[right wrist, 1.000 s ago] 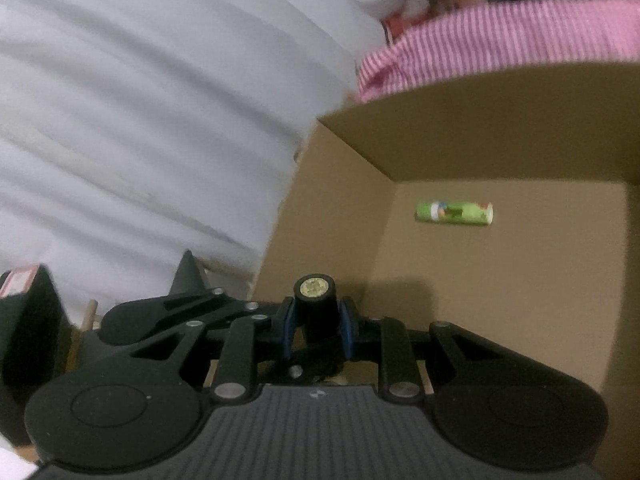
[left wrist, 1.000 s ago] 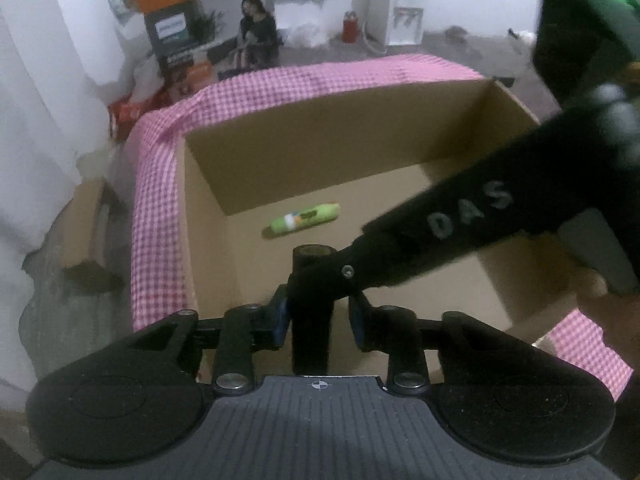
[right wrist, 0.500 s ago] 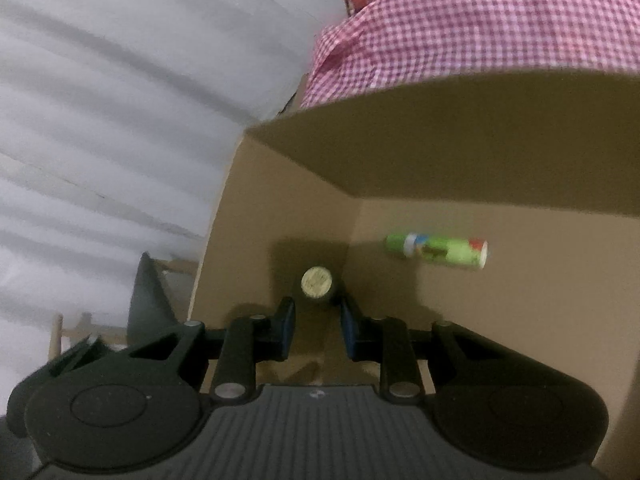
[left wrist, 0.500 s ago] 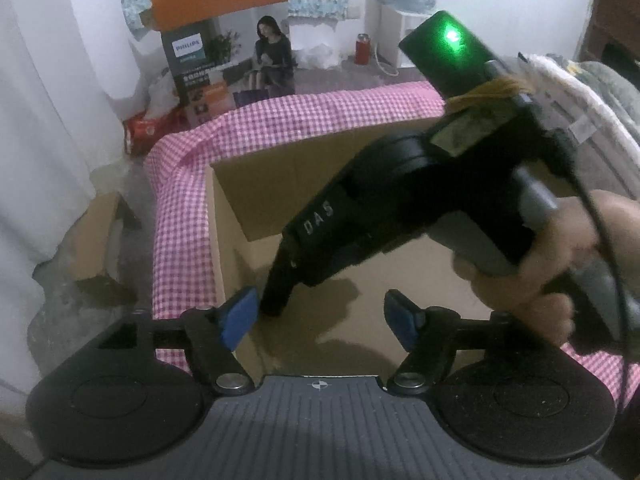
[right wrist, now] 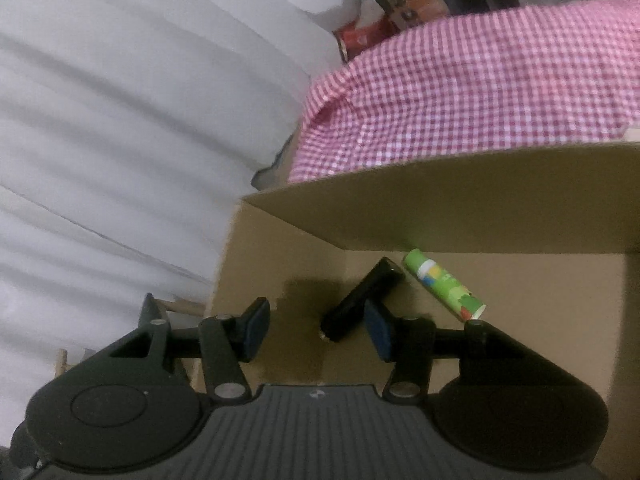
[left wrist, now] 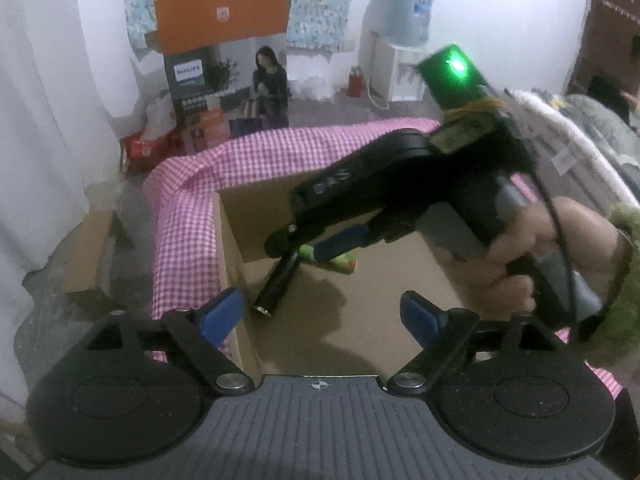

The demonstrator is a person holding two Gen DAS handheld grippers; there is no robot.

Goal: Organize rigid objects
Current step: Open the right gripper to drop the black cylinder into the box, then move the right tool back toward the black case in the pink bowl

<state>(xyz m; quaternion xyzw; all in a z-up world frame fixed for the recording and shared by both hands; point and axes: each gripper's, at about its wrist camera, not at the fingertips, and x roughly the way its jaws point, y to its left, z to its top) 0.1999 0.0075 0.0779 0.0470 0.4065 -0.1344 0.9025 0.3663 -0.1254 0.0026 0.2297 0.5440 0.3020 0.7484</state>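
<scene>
Black cylinder loose in the cardboard box

We see the black cylinder (right wrist: 362, 300) lying on the cardboard box (right wrist: 460, 216) floor, a green tube (right wrist: 442, 284) at its two o'clock. Our right gripper (right wrist: 316, 330) and left gripper (left wrist: 320, 314) have just been opening, jaws wide, gripping nothing.

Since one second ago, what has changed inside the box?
Both grippers let go of the black cylinder: the left gripper first, then the right gripper, their jaws having just opened. It now lies on the box floor by the green tube, which has turned.
</scene>
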